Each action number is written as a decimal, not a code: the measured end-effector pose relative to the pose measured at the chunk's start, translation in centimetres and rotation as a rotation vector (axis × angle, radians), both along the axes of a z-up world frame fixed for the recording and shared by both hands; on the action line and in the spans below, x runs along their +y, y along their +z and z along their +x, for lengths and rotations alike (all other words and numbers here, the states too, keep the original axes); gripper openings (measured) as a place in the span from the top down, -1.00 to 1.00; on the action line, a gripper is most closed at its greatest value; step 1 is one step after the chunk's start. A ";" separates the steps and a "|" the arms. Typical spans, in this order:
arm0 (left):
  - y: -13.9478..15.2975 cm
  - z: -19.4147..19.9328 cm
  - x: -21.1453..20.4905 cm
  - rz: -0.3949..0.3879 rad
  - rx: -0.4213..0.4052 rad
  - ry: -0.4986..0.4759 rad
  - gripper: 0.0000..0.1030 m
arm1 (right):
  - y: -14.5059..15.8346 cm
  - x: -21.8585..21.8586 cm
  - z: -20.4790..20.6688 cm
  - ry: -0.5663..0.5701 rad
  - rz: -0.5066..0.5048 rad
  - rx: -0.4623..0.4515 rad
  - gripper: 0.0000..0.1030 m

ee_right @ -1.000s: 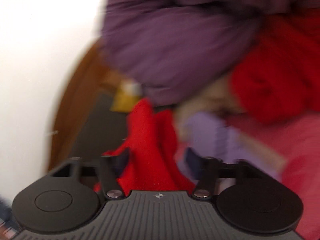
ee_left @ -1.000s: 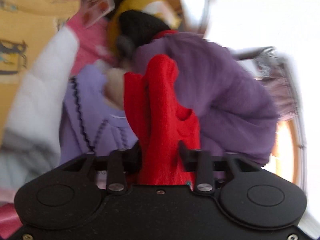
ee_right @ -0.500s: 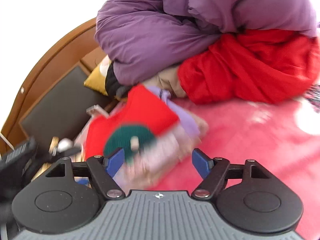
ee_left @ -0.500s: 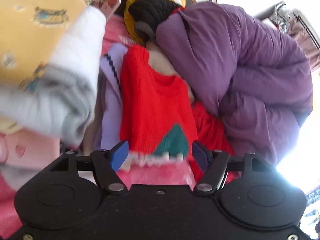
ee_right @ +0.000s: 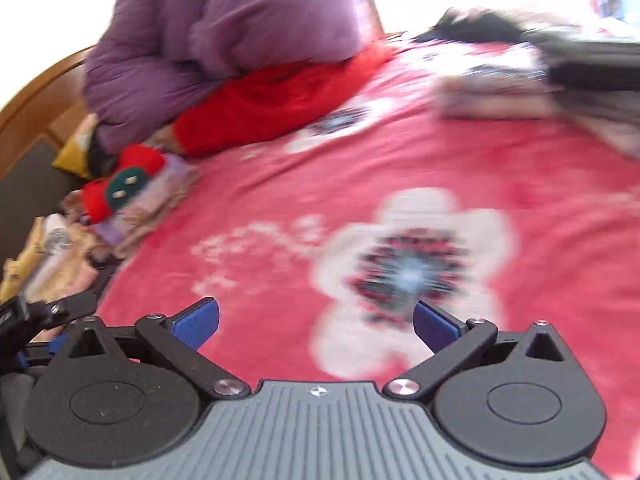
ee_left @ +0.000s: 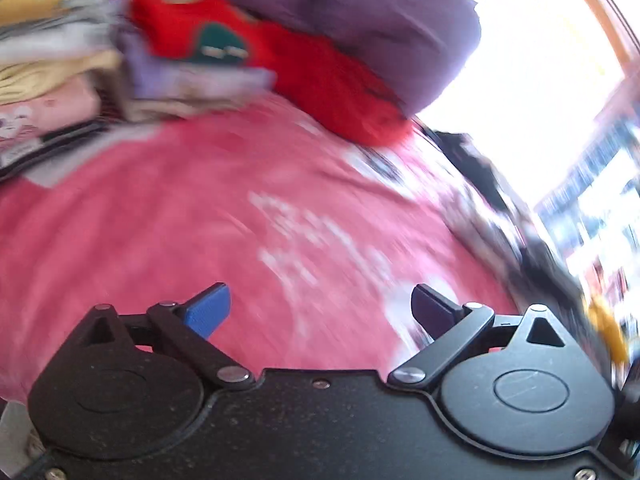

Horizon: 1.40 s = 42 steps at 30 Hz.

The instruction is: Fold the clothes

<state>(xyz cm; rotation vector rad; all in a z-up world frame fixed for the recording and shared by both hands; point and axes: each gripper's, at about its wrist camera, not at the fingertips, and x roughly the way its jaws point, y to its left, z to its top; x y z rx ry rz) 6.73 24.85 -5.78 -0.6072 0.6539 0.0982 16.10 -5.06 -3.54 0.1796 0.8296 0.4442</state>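
Note:
A folded red sweater (ee_left: 188,30) with a green patch lies on top of a stack of folded clothes (ee_left: 168,80) at the far left of the bed; in the right wrist view the red sweater (ee_right: 120,184) sits on that stack at the left edge. My left gripper (ee_left: 320,312) is open over the pink floral blanket (ee_left: 180,220), well back from the stack, with nothing between its blue pads. My right gripper (ee_right: 316,324) is open too, above a white flower on the blanket (ee_right: 440,152). Both views are motion-blurred.
A bulky purple duvet (ee_right: 224,28) and a crumpled red garment (ee_right: 280,100) lie at the head of the bed. More folded clothes (ee_left: 44,52) are stacked at far left. Dark and light garments (ee_right: 540,64) are piled at the right. A wooden headboard (ee_right: 36,92) borders the bed.
Both grippers let go of the red sweater onto the stack, opened, and pulled back away from it over the blanket.

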 end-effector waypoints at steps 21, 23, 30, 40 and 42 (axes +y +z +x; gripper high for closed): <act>6.5 -6.6 -20.4 0.418 -0.014 -0.262 -0.99 | 5.6 -12.6 -13.8 -0.242 -0.186 -0.086 -1.00; 6.9 -7.4 -20.9 0.468 -0.013 -0.242 -0.99 | 5.4 -13.1 -14.2 -0.256 -0.178 -0.074 -1.00; 7.6 -8.2 -21.0 0.443 0.016 -0.197 -0.99 | 5.1 -13.0 -15.4 -0.267 -0.178 -0.063 -1.00; 7.4 -6.9 -22.3 0.489 0.030 -0.219 -0.99 | 5.5 -11.8 -14.2 -0.257 -0.236 -0.062 -1.00; 7.2 -6.4 -22.2 0.480 0.035 -0.222 -0.99 | 5.3 -11.8 -13.7 -0.260 -0.241 -0.061 -1.00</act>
